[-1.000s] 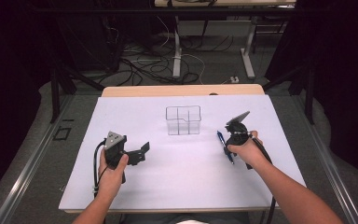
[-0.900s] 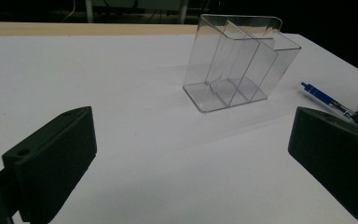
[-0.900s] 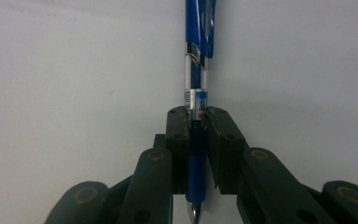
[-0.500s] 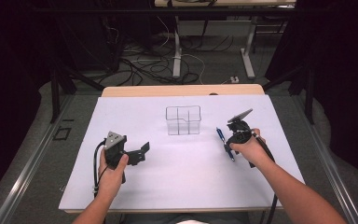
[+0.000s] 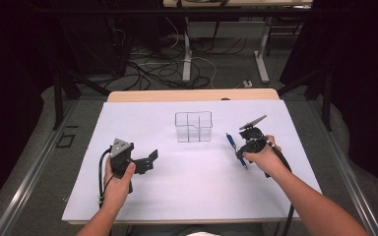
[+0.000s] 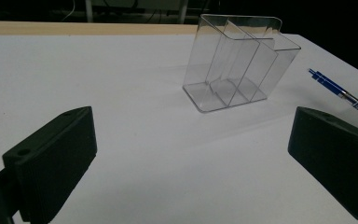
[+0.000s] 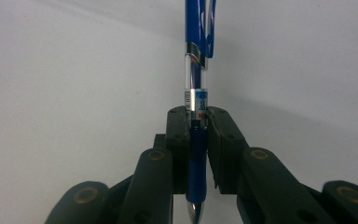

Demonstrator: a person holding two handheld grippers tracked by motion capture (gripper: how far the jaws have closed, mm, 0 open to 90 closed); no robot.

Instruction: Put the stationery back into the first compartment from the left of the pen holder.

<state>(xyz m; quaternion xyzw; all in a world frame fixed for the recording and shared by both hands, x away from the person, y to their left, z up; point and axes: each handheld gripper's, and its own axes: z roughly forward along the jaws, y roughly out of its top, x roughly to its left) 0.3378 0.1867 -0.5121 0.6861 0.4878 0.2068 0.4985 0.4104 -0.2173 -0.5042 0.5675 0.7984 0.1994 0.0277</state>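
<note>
A clear plastic organiser (image 5: 193, 126) with several compartments stands on the white table sheet (image 5: 187, 191), and it appears in the left gripper view as organiser (image 6: 240, 65). A blue pen (image 5: 236, 149) lies just right of it, its far end visible as pen (image 6: 333, 87). My right gripper (image 5: 246, 147) is shut on the pen (image 7: 196, 121), jaws pressed on its blue grip, tip toward the camera. My left gripper (image 5: 150, 160) rests at the left, open, its wide-apart fingers (image 6: 51, 158) holding nothing and pointing toward the organiser.
The light wood table edge (image 5: 192, 95) runs behind the sheet. Beyond it, cables (image 5: 152, 69) and desk legs (image 5: 187, 44) cover the dark floor. A metal rail (image 5: 34, 167) flanks the table's left side.
The right hand has shifted slightly over the pen; the left gripper has stayed put.
</note>
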